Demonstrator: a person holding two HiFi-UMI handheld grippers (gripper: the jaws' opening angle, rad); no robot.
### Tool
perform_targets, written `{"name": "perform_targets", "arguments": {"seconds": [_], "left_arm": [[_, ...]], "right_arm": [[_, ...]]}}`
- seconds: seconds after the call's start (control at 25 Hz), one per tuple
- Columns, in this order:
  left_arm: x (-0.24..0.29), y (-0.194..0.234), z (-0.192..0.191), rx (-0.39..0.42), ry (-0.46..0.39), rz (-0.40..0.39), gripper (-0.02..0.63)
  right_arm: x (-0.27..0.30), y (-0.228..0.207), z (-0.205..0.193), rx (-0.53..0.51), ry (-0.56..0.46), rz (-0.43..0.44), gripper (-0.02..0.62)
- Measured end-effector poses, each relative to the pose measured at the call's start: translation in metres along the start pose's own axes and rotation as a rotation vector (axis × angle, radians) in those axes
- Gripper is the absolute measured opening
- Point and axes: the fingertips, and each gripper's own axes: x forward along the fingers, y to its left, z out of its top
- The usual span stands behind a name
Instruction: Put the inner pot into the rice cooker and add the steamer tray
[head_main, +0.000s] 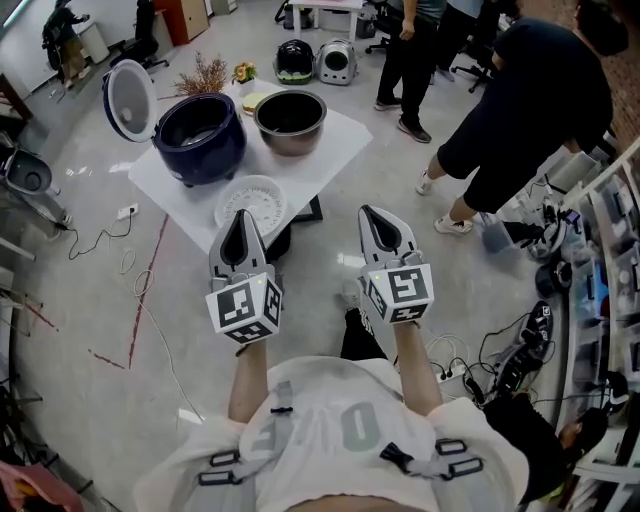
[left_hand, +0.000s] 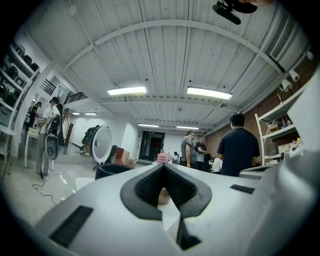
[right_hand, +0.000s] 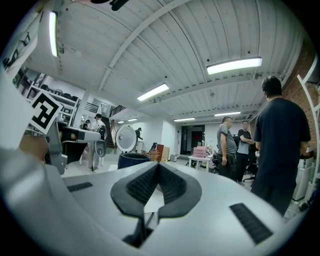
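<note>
In the head view a dark blue rice cooker (head_main: 199, 136) stands on a low white table (head_main: 340, 130) with its white lid (head_main: 131, 99) swung open to the left. The metal inner pot (head_main: 290, 121) sits beside it on the right. The white steamer tray (head_main: 251, 202) lies at the table's near edge. My left gripper (head_main: 240, 219) is shut and empty, its tip just over the tray's near rim. My right gripper (head_main: 371, 213) is shut and empty too, out over the floor to the right of the table. The left gripper view shows the cooker (left_hand: 114, 170) ahead of the left gripper (left_hand: 163, 176); the right gripper view shows the cooker (right_hand: 133, 159) beyond the right gripper (right_hand: 157, 170).
Dried flowers (head_main: 203, 76) and a small dish stand at the table's back. Two more appliances (head_main: 315, 61) sit on the floor behind. People (head_main: 520, 110) stand at the right, by shelving (head_main: 605, 250). Cables and a power strip (head_main: 450, 375) lie on the floor near my feet.
</note>
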Motion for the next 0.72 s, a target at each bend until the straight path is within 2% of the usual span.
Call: {"name": "perform_targets", "arguments": {"seconds": [0.4,0.72], "left_arm": [[0.085,-0.025,0.005,0.004,-0.030,0.040,0.020],[0.176,-0.052,0.028,0.035,-0.073,0.108,0.021]], "right_arm": [[0.071,-0.077,0.006,0.015,-0.039,0.036,0.006],[0.146,-0.151,0.039,0.008,-0.098,0.132,0.008]]}}
